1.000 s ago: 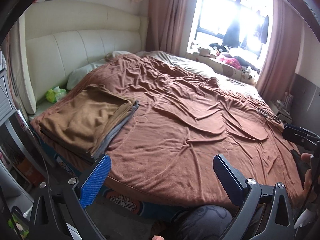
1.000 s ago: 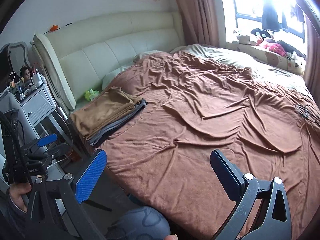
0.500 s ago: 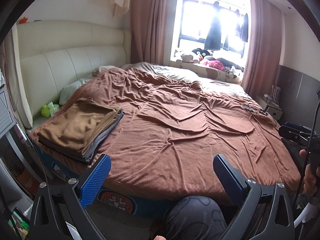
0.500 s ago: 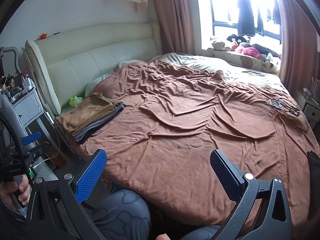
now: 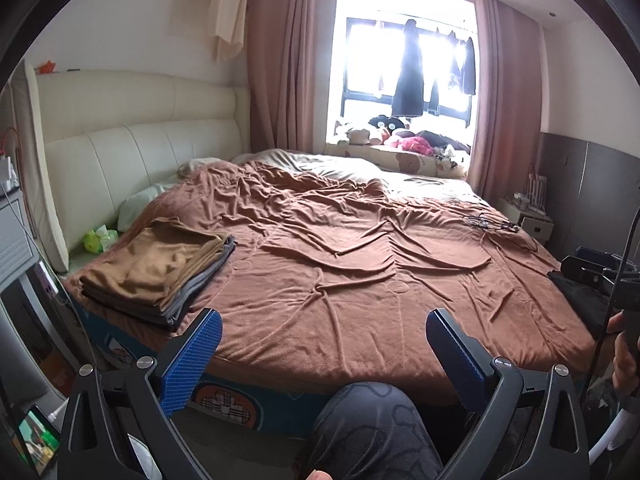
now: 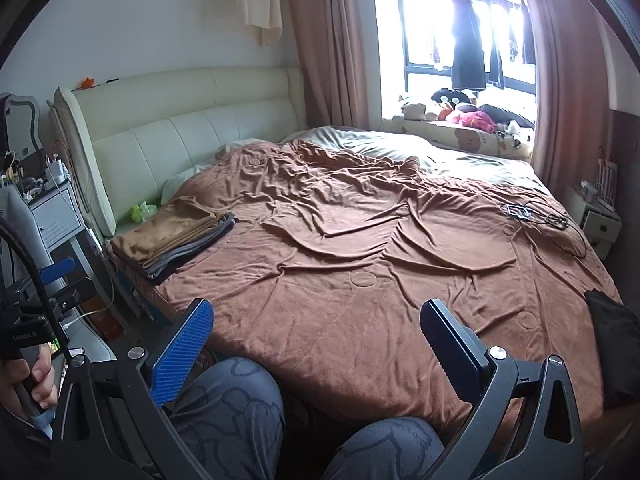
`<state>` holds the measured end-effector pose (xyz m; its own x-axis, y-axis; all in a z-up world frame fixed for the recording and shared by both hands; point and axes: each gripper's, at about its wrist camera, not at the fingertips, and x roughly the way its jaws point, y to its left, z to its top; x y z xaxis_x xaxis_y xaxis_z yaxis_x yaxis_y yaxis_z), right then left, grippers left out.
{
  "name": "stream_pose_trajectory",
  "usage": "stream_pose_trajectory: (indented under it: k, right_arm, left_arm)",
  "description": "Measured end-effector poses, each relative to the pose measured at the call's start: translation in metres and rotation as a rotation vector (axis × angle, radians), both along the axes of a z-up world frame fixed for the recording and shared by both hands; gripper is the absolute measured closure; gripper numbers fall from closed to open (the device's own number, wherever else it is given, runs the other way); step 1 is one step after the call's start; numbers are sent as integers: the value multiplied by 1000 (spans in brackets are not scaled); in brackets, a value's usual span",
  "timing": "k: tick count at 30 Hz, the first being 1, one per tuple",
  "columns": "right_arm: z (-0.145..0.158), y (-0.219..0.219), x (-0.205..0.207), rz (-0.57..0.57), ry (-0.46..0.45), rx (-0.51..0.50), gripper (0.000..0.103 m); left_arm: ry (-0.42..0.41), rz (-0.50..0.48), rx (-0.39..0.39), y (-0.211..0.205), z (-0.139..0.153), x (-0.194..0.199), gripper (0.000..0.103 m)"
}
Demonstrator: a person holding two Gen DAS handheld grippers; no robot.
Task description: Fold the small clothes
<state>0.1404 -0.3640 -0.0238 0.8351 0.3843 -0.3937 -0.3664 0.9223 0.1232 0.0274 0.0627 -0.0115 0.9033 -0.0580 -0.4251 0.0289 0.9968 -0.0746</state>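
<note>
1. The left tongs (image 5: 322,354) are held wide apart over the near edge of the bed (image 5: 360,320), with nothing between them.
2. The right tongs (image 6: 316,344) are also spread wide and hold nothing.
3. A stack of folded clothes (image 5: 160,272) is seen on the brown blanket (image 6: 380,260) at about 9 o'clock, near the headboard (image 6: 180,140).
4. A dark cloth (image 6: 614,328) is laid at the bed's edge at 3 o'clock.
5. Knees in grey trousers (image 6: 236,412) are seen at 6 o'clock.

The dark garment (image 6: 612,344) at four o'clock runs past the picture's edge. Lower layers of the folded stack (image 5: 160,276) hide beneath the tan top piece.
</note>
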Motion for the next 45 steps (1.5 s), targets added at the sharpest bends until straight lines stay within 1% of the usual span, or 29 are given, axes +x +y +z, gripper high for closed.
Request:
stream_pose_trajectory:
  k: [4, 6, 14, 17, 20, 25, 29, 35, 45]
  right_arm:
    - [-4, -4, -15, -20, -21, 13, 0]
    - [-10, -6, -21, -28, -25, 10, 0]
    - [-38, -11, -42, -59, -32, 10, 0]
    - [-43, -11, -46, -66, -24, 15, 0]
    - [-47, -12, -49, -71, -21, 12, 0]
    - [-46, -17, -53, -82, -19, 25, 0]
    - [-44, -19, -54, -87, -21, 33, 0]
    - [-50, -18, -55, -86, -8, 39, 0]
    - [-48, -17, -59, -86, -13, 37, 0]
  left_arm:
    - [-19, -6, 27, -8, -2, -11, 1]
    - [-16, -9, 14, -9, -6, -14, 0]
    - [-18, 0, 9, -17, -22, -30, 1]
    - [-20, 6, -2, -17, -26, -35, 1]
    - [-17, 10, 3, -19, -28, -38, 1]
    - [-19, -4, -1, -22, -30, -39, 1]
    - [-16, -3, 9, -25, -31, -39, 0]
    - [-12, -7, 4, -26, -31, -38, 0]
    - [-16, -8, -9, -24, -32, -41, 1]
